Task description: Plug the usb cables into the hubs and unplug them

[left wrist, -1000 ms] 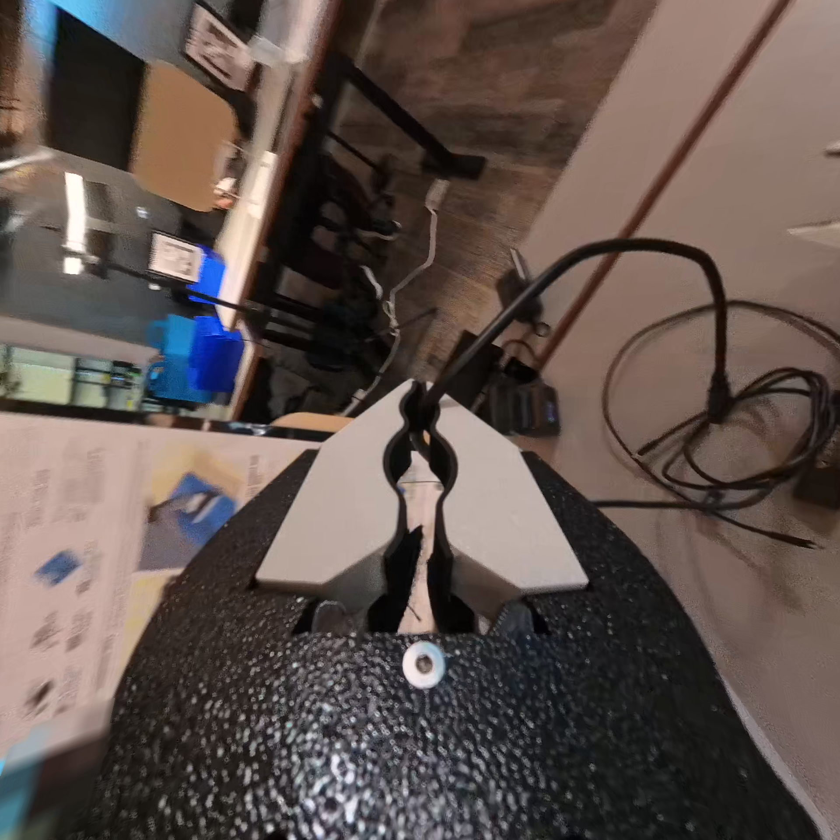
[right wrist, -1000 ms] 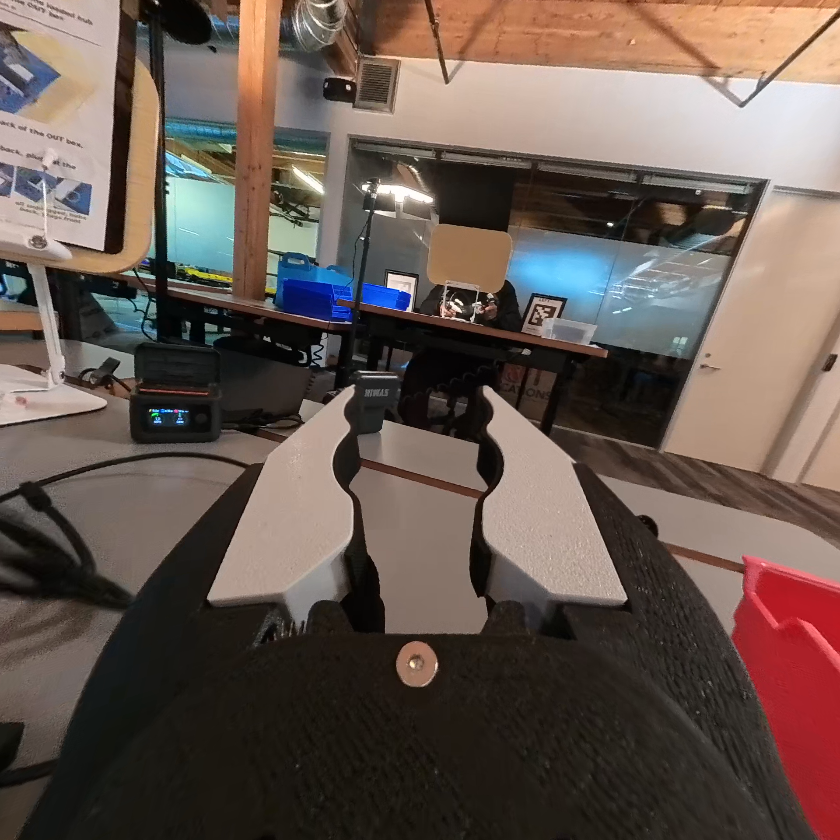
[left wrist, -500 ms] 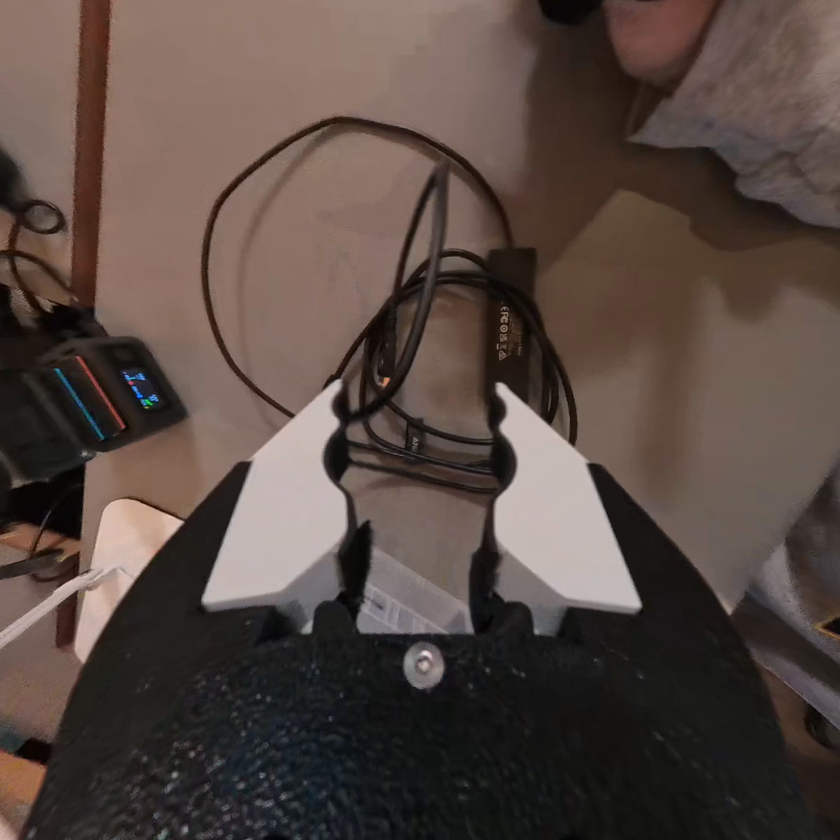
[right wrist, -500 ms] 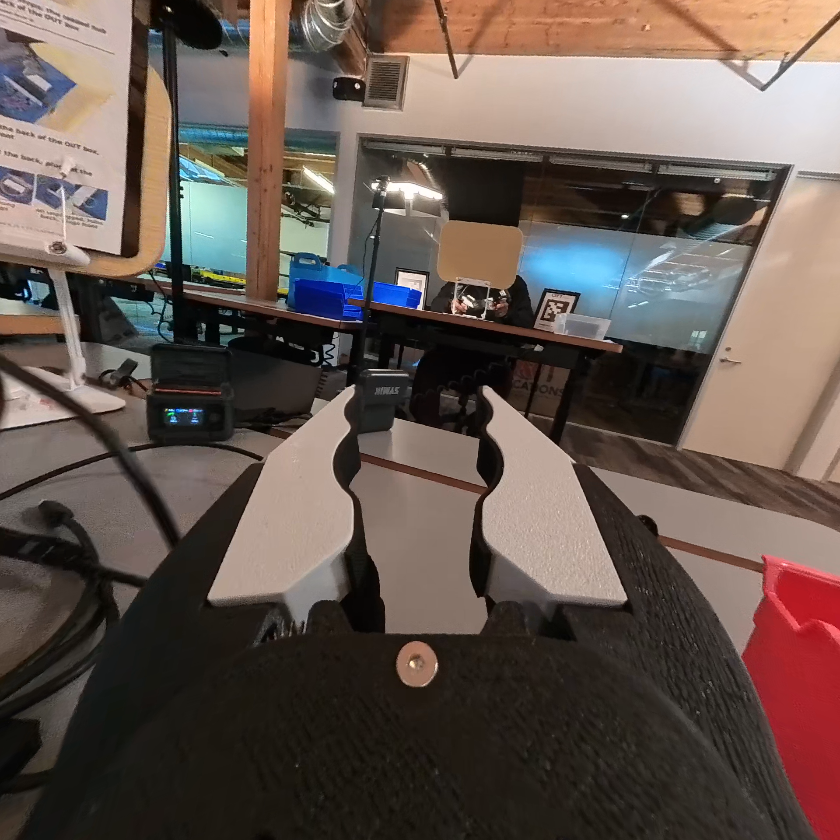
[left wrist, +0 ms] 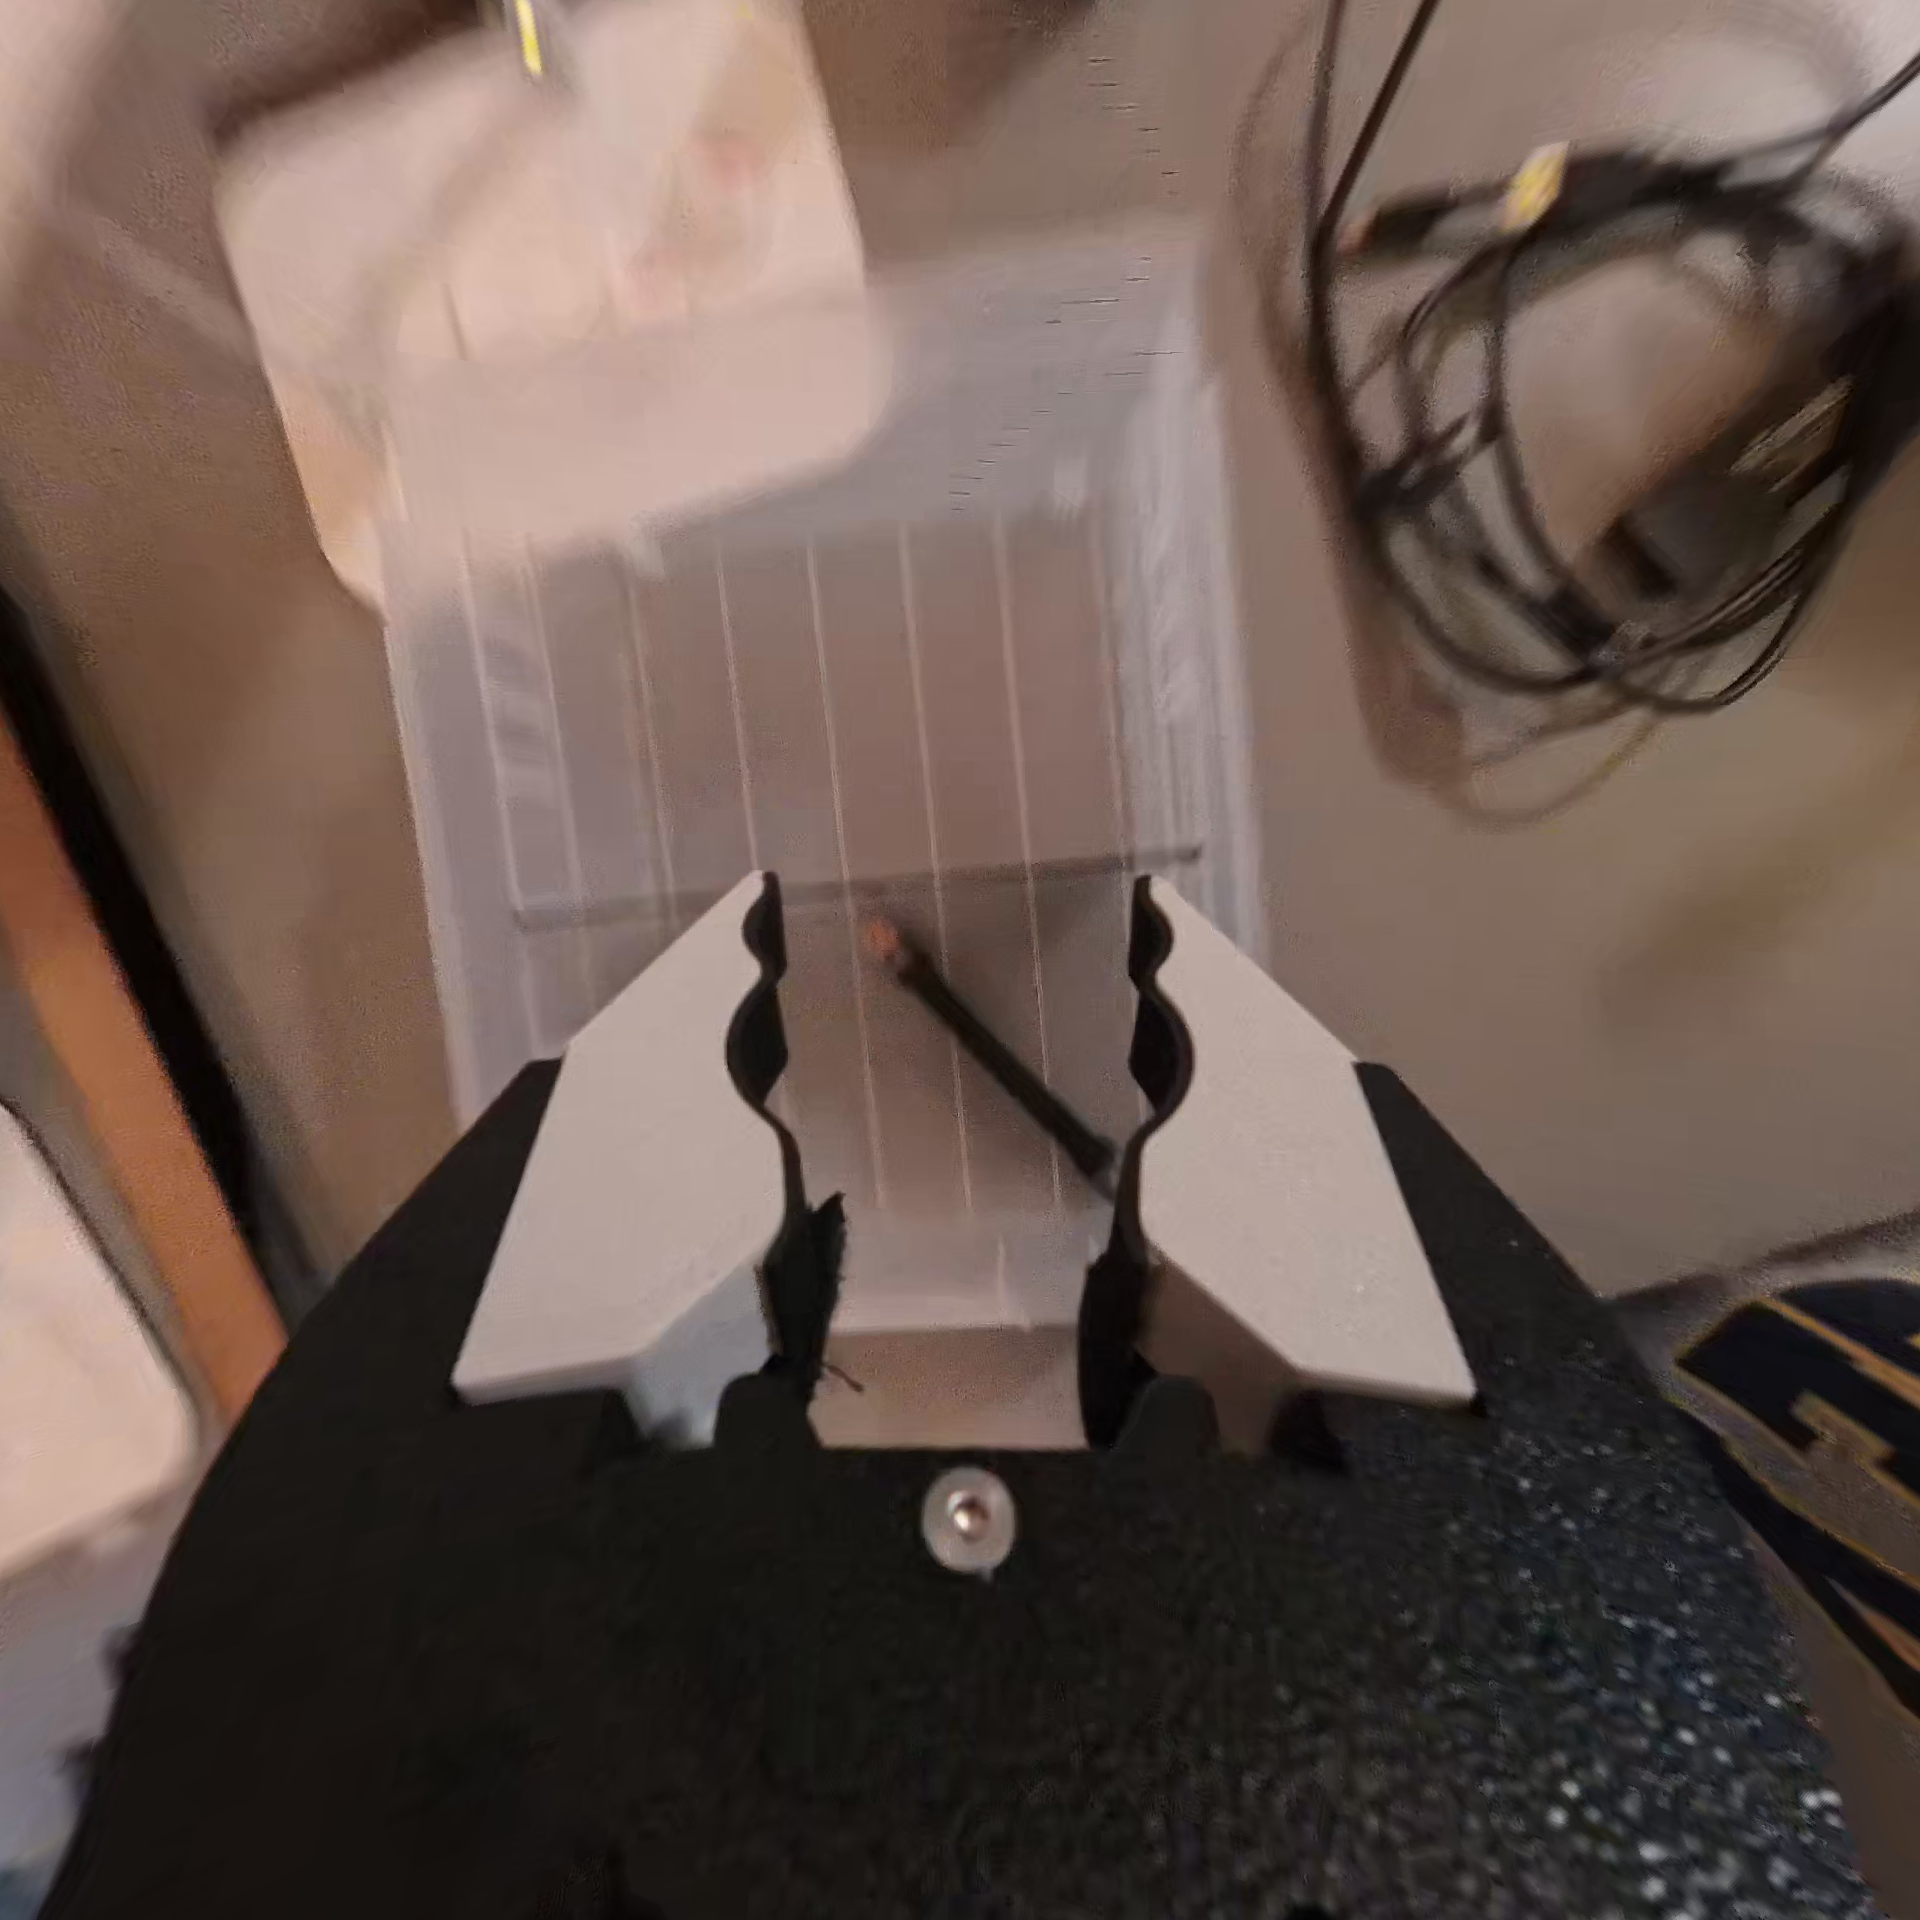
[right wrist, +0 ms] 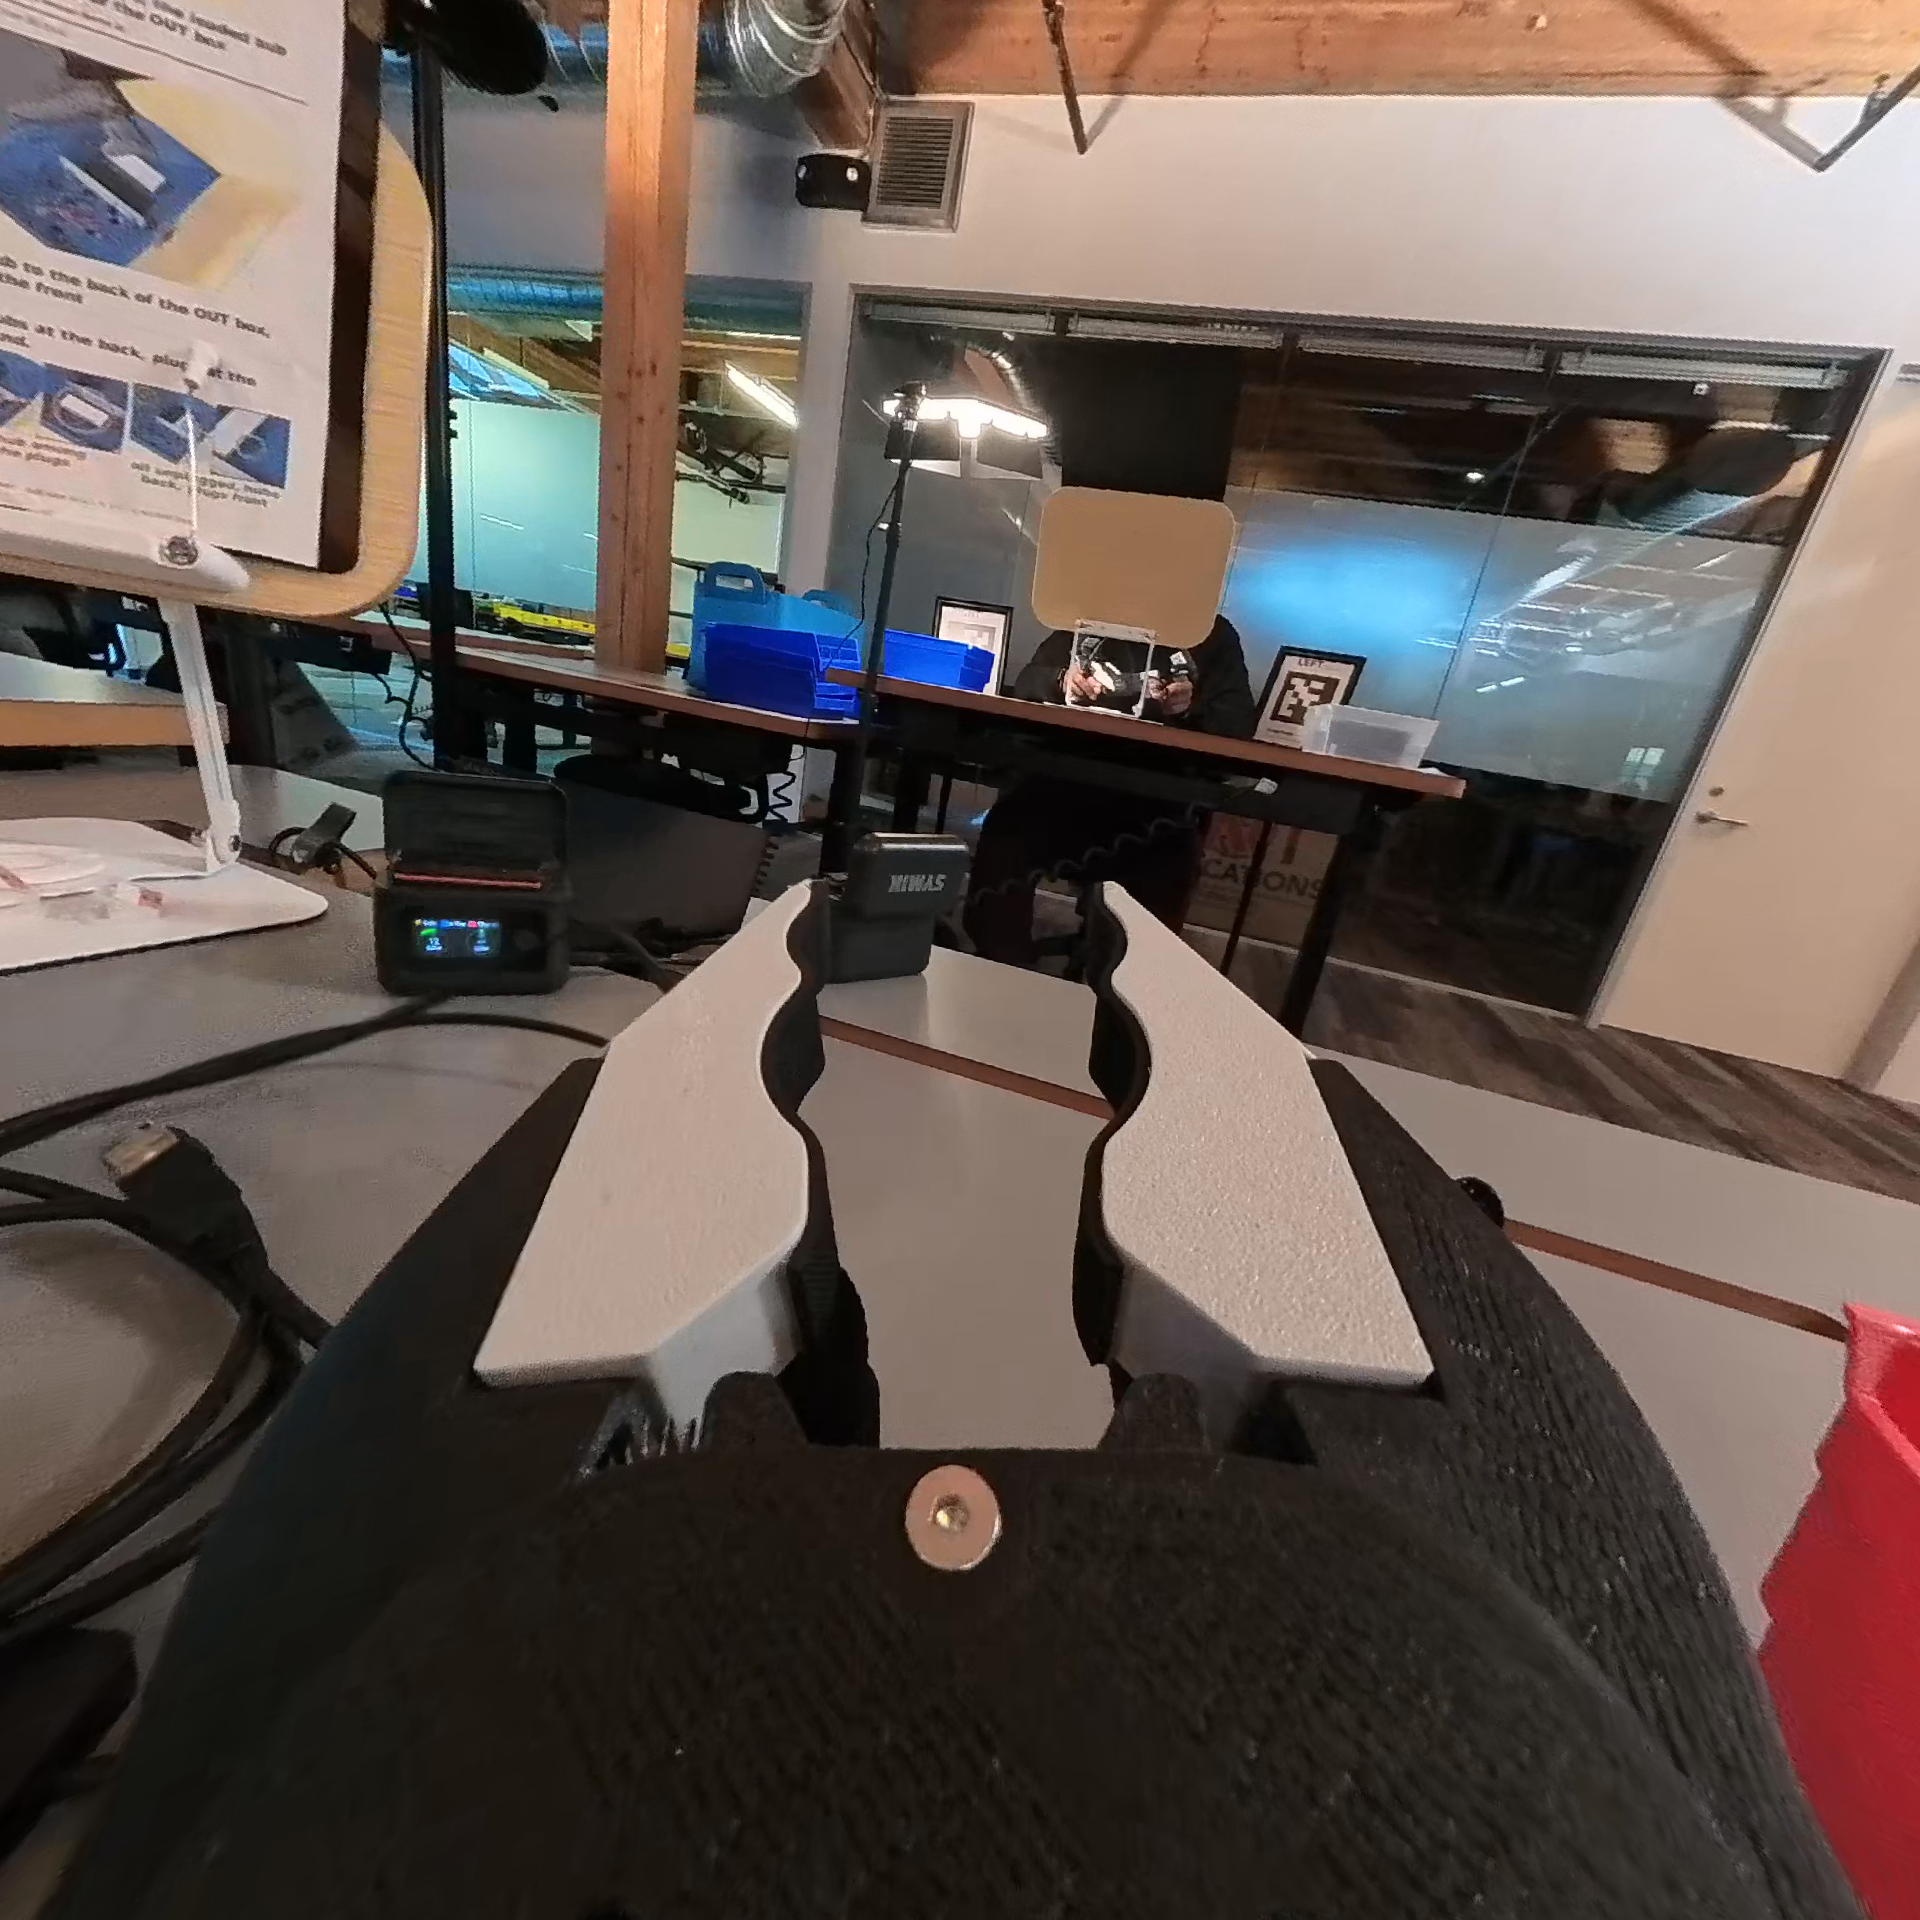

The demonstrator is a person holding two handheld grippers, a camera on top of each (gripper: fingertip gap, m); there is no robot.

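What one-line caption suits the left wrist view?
Open left gripper above a clear plastic bin holding a thin black stick; tangled black cables lie beside it.

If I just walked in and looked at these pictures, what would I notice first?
Probably the tangle of black cables at the upper right of the left wrist view, beside a clear ribbed bin that the open left gripper points at. In the right wrist view, the open right gripper holds nothing, and a bright red bin pokes in at the lower right edge.
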